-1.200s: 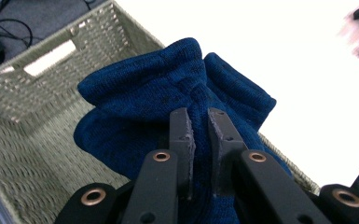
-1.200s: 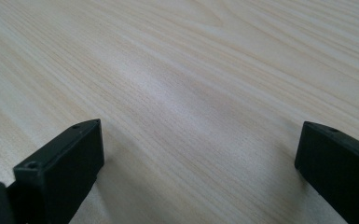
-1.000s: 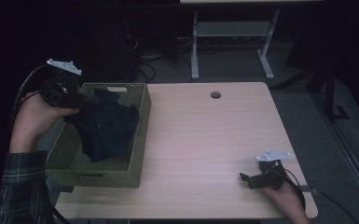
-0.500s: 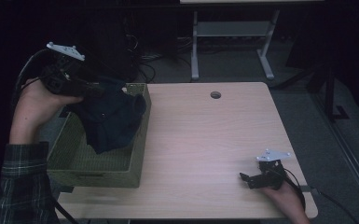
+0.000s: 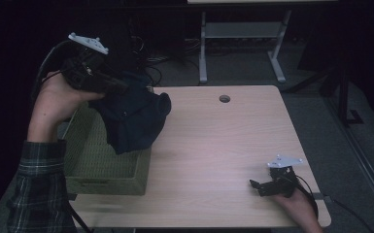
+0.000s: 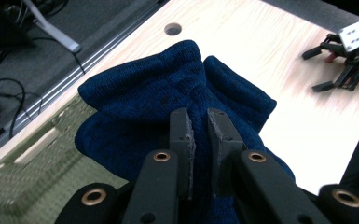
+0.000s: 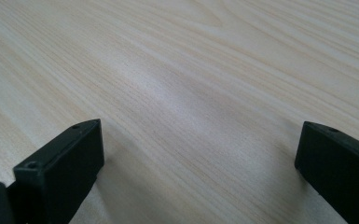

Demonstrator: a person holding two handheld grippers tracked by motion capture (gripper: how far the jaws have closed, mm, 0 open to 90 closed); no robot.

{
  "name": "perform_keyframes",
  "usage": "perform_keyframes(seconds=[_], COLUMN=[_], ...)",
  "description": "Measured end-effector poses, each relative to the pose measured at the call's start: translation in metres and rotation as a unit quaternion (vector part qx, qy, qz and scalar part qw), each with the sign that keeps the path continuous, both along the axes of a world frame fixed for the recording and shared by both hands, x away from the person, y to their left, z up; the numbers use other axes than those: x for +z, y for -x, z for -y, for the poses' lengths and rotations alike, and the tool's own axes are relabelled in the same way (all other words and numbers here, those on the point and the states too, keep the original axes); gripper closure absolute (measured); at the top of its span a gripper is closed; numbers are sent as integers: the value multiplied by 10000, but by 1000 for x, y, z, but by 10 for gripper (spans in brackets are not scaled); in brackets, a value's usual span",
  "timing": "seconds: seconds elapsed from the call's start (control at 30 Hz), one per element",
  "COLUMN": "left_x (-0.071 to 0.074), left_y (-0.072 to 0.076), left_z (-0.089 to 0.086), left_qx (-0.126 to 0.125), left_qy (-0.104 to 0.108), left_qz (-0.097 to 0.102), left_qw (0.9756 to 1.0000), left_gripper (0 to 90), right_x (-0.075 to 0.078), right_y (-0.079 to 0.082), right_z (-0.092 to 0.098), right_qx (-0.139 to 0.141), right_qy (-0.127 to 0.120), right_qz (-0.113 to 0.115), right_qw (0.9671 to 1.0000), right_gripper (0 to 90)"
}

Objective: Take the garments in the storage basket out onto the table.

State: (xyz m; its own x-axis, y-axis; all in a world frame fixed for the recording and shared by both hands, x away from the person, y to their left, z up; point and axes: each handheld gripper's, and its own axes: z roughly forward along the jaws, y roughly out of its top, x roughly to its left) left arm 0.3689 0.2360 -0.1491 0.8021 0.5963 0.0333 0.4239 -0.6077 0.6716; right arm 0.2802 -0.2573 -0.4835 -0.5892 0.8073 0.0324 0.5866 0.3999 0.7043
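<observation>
Navy knit garment [image 5: 135,121] is hanging off your left tongs [image 6: 200,135], which are clamped on a fold of it near the top edge, pads squeezed nearly together with the wool pinched between them. It's up in the air, draped over the right-hand rim of the green woven basket [image 5: 97,165], with its lower end dangling down just inside that rim and part of it out over the worktop [image 5: 213,160]. From the high view your left hand [image 5: 53,104] is raised above the basket's back corner, tongs pointing toward the middle of the worktop. Your right tongs [image 5: 260,187] sit low at the near right corner of the worktop, jaws spread wide apart with nothing but bare pale wood between them, well apart from the garment. Small round hole [image 5: 224,98] sits near the worktop's far edge.
</observation>
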Motion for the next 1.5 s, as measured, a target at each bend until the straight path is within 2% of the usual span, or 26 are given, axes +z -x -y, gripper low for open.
perform_keyframes(seconds=[0.07,0.43,0.57,0.73,0.87,1.2,1.5], left_x=[0,-5,-7,-9,-12,-31,-54], left_y=[-1,-5,-5,-5,-5,-7,-8], left_z=[6,48,63,81,94,124,150], left_qx=[-64,-421,-574,-743,-914,-1171,-1373], left_qy=[51,47,-12,44,-28,37,-24], left_qz=[-3,-3,-19,-44,-72,-204,-369], left_qw=[10000,9991,9983,9972,9958,9929,9898], left_gripper=[818,818,818,817,817,816,816], right_x=[0,0,0,0,0,0,0], right_y=[0,0,0,0,0,0,0], right_z=[0,0,0,0,0,0,0], right_qx=[8,-4,-12,-7,-6,-9,-6], right_qy=[12,8,-10,-4,-4,-5,-4], right_qz=[3,-10,-19,-21,-21,-25,-27], right_qw=[10000,10000,10000,10000,10000,10000,10000], right_gripper=[9,8,9,8,9,9,8])
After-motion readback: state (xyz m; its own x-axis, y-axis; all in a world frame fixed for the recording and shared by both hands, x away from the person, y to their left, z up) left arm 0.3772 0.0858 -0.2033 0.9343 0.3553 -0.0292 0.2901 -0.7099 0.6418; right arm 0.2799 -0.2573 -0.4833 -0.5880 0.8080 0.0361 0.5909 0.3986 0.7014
